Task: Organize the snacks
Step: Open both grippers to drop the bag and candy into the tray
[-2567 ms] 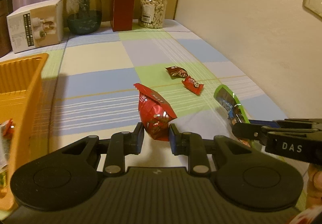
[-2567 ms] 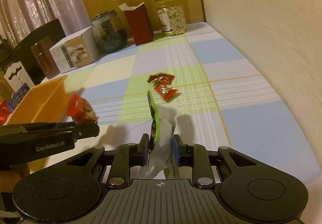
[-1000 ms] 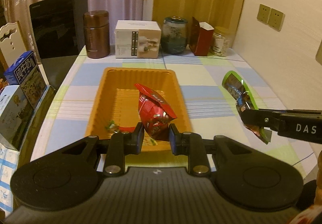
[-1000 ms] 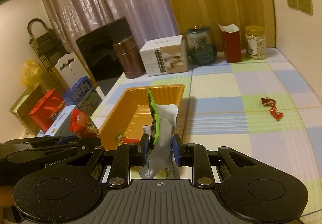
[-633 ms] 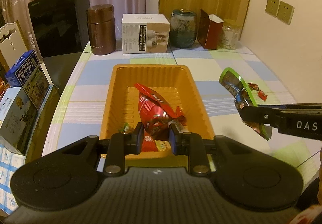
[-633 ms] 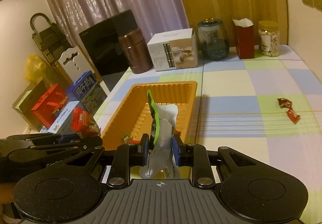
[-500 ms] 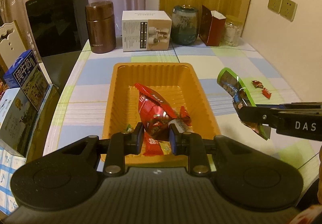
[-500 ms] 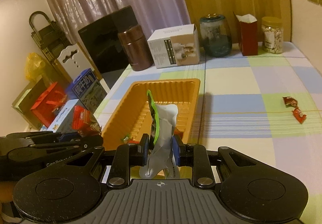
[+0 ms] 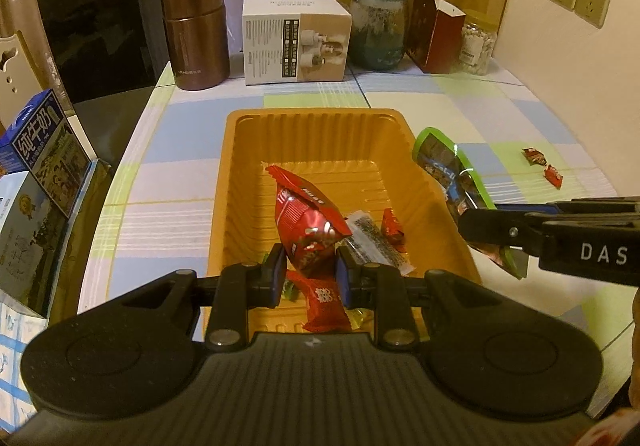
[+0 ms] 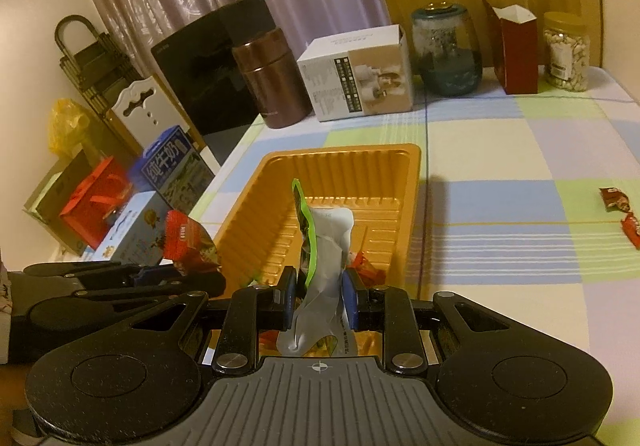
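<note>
My left gripper [image 9: 310,270] is shut on a red snack bag [image 9: 304,217] and holds it over the near end of the orange tray [image 9: 312,115]. My right gripper [image 10: 318,300] is shut on a green-edged silver snack pouch [image 10: 324,246], held upright over the tray's [image 10: 344,151] near right part. The pouch [image 9: 452,173] also shows at the right in the left wrist view, over the tray's right rim. Several small wrapped snacks [image 9: 376,236] lie in the tray. Two red candies [image 9: 544,165] lie on the checked tablecloth to the right.
At the table's back stand a brown canister [image 9: 196,33], a white box [image 9: 296,39], a glass jar [image 9: 378,31], a dark red carton [image 9: 436,35] and a nut jar [image 9: 476,43]. A wall runs along the right. Milk cartons [image 9: 36,149] sit beyond the left edge.
Both grippers have moved from the candies' spot on the right over to the tray, each still holding its snack. In the last half second they came a little closer over the tray.
</note>
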Available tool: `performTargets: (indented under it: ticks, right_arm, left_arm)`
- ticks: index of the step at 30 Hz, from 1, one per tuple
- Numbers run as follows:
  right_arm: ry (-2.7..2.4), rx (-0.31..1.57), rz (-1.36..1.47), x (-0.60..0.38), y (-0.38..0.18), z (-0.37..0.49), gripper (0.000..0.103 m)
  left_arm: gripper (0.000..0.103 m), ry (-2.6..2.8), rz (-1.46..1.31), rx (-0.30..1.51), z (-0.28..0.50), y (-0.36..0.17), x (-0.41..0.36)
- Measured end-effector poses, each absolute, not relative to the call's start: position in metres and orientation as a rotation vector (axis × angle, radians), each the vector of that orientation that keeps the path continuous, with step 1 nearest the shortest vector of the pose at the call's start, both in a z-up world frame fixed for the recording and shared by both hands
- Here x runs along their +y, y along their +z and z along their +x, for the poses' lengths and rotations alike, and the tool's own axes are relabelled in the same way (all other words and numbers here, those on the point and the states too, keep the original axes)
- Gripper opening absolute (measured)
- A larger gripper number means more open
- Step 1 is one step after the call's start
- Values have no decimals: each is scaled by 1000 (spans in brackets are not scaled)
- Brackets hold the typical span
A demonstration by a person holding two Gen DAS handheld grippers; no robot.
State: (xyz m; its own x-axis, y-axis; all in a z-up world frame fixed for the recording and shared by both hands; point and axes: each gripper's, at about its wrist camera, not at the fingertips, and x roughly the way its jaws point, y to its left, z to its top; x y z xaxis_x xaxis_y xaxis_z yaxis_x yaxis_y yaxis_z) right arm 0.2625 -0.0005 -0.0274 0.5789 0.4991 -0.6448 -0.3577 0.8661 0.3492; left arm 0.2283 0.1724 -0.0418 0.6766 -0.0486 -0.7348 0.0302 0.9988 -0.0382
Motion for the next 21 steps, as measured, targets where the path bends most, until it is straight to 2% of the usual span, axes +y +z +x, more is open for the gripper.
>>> performTargets:
  ticks: [5,7,21]
  right_arm:
    - [507,817,194,4,-31,268,25]
    - [505,821,196,4,-33,270,25]
    - [497,832,215,6,-38,270,25]
  left_arm:
    - [24,-46,-19,843,238,-50,173]
    - [42,-40,-10,851,239,-54,172]
    - [42,13,-78,821,216,-53,191]
